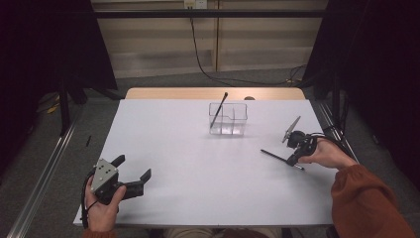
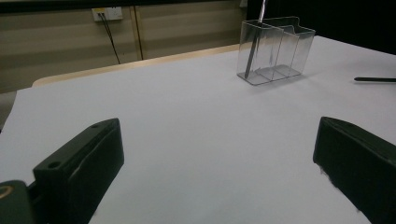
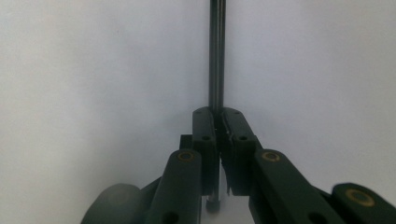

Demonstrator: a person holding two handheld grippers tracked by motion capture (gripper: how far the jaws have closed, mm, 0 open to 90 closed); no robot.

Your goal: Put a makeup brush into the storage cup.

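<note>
A clear plastic organizer (image 1: 234, 130) with several compartments stands at the far middle of the white table (image 1: 198, 168); one dark pen (image 1: 218, 109) leans in its left compartment. A second black pen (image 1: 274, 156) lies flat on the table at the right. My right gripper (image 1: 292, 159) is shut on its near end; in the right gripper view the jaws (image 3: 218, 116) pinch the pen (image 3: 217, 56), which runs straight ahead. My left gripper (image 1: 133, 167) rests near the front left, open and holding nothing. Its view (image 2: 217, 135) faces the organizer (image 2: 275, 49) and leaning pen (image 2: 253, 51).
A wooden strip (image 1: 173, 93) borders the table's far edge. Metal rails (image 1: 44, 178) run along the floor on both sides. A black cable (image 1: 198, 54) hangs from a wall socket behind. Dark curtains stand at both far corners.
</note>
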